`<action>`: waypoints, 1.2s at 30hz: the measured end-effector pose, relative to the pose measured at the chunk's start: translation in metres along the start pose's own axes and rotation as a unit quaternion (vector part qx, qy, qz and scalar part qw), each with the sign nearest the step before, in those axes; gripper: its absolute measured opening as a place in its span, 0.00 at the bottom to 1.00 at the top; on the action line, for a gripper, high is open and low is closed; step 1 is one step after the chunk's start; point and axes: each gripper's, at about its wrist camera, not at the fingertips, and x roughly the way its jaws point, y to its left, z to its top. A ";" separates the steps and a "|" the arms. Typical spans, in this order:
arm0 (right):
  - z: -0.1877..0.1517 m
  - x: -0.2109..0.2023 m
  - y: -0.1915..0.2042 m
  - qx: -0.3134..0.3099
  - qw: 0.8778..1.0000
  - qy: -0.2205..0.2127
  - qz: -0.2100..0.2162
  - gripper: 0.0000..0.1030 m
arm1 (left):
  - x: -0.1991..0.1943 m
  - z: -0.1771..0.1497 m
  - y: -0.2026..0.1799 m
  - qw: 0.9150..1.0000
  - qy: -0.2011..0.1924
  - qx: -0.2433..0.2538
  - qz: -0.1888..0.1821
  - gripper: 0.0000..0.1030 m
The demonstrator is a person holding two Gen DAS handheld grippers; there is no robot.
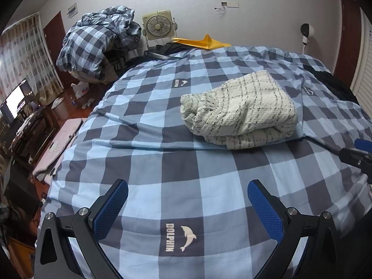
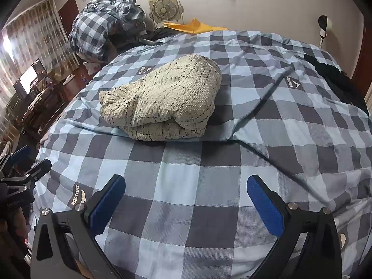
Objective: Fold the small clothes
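Cream knit garment [image 1: 238,110] bundled mid-bed on checked duvet [image 1: 162,162]. Soft, bulky, probably light. Grip its loose lower hem. Left tongs [image 1: 187,200] and right tongs [image 2: 186,194] spread, empty, short of it.

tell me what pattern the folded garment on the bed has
Cream knit with thin dark grid lines, clearest on the folded garment in the left wrist view.

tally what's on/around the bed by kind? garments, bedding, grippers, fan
Folded cream knit garment: 1
Checked bed cover: 1
Checked duvet bundle beside the bed: 1
Box fan: 1
Grippers: 2, left gripper and right gripper, both open and empty
Total: 6
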 end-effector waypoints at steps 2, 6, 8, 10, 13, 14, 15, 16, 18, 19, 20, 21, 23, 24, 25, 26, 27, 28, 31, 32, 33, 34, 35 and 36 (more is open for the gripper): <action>-0.001 0.000 0.000 0.000 1.000 0.000 0.000 0.99 | 0.000 0.000 0.000 1.000 -0.001 0.000 0.001 1.00; 0.000 0.001 0.000 -0.002 1.000 0.003 0.001 0.99 | 0.000 0.000 0.002 1.000 0.000 0.000 0.006 1.00; -0.001 0.001 0.000 -0.002 1.000 0.004 0.001 0.99 | 0.000 0.000 0.002 1.000 0.000 0.002 0.009 1.00; 0.000 0.001 0.000 -0.002 1.000 0.003 0.001 0.99 | 0.000 0.000 0.002 1.000 0.000 0.005 0.013 1.00; -0.001 0.001 0.000 -0.002 1.000 0.003 0.001 0.99 | 0.000 0.001 0.000 1.000 0.002 0.007 0.014 1.00; -0.001 0.000 0.000 -0.002 1.000 0.003 0.001 0.99 | 0.000 0.000 0.000 1.000 0.003 0.006 0.012 1.00; -0.001 0.001 0.000 -0.002 1.000 0.003 0.001 0.99 | 0.001 0.001 0.000 1.000 0.004 0.005 0.010 1.00; -0.001 0.001 0.000 -0.002 1.000 0.004 0.001 0.99 | 0.001 0.001 0.000 1.000 0.005 0.004 0.007 1.00; -0.001 0.001 0.000 -0.002 1.000 0.005 0.002 0.99 | 0.001 0.000 0.001 1.000 0.005 -0.001 0.003 1.00; -0.001 0.001 0.000 -0.002 1.000 0.006 0.002 0.99 | 0.001 0.000 0.002 1.000 0.005 -0.003 -0.001 1.00; -0.002 0.001 0.000 -0.003 1.000 0.006 0.003 0.99 | 0.001 0.001 0.001 1.000 0.006 -0.007 -0.008 1.00; -0.002 0.001 0.000 -0.003 1.000 0.007 0.003 0.99 | 0.002 0.001 0.002 1.000 0.008 -0.011 -0.017 1.00; -0.003 0.001 0.001 -0.003 1.000 0.007 0.002 0.99 | 0.003 0.001 0.004 0.999 0.013 -0.025 -0.039 1.00; -0.002 0.001 0.000 -0.003 1.000 0.007 0.003 0.99 | 0.002 0.001 0.004 0.999 0.012 -0.028 -0.043 1.00; -0.002 0.001 0.000 -0.003 1.000 0.008 0.003 0.99 | 0.002 0.001 0.003 0.999 0.010 -0.028 -0.042 1.00; -0.004 0.001 0.001 -0.003 1.000 0.009 0.003 0.99 | 0.001 0.001 0.002 0.999 0.008 -0.027 -0.039 1.00; -0.002 0.002 0.000 -0.004 1.000 0.010 0.004 0.99 | 0.000 0.002 0.001 0.999 0.004 -0.023 -0.033 1.00; -0.001 0.002 -0.001 -0.005 1.000 0.011 0.004 0.99 | -0.001 0.001 0.000 0.999 0.002 -0.020 -0.029 1.00; -0.002 0.002 0.000 -0.005 1.000 0.011 0.004 0.99 | -0.004 0.000 -0.005 1.000 -0.010 -0.010 -0.024 1.00; -0.001 0.002 -0.001 -0.005 1.000 0.012 0.004 0.99 | -0.005 0.001 -0.006 1.000 -0.013 -0.008 -0.024 1.00; -0.001 0.003 -0.001 -0.006 1.000 0.013 0.005 0.99 | -0.006 0.001 -0.007 1.000 -0.016 -0.005 -0.023 1.00; -0.001 0.003 -0.001 -0.006 1.000 0.014 0.005 0.99 | -0.007 0.001 -0.009 1.000 -0.022 -0.002 -0.021 1.00; -0.001 0.003 -0.001 -0.007 1.000 0.015 0.005 0.99 | -0.009 0.001 -0.010 0.999 -0.029 0.001 -0.017 1.00; 0.000 0.003 -0.001 -0.007 1.000 0.016 0.005 0.99 | -0.010 0.001 -0.011 0.999 -0.034 0.005 -0.014 1.00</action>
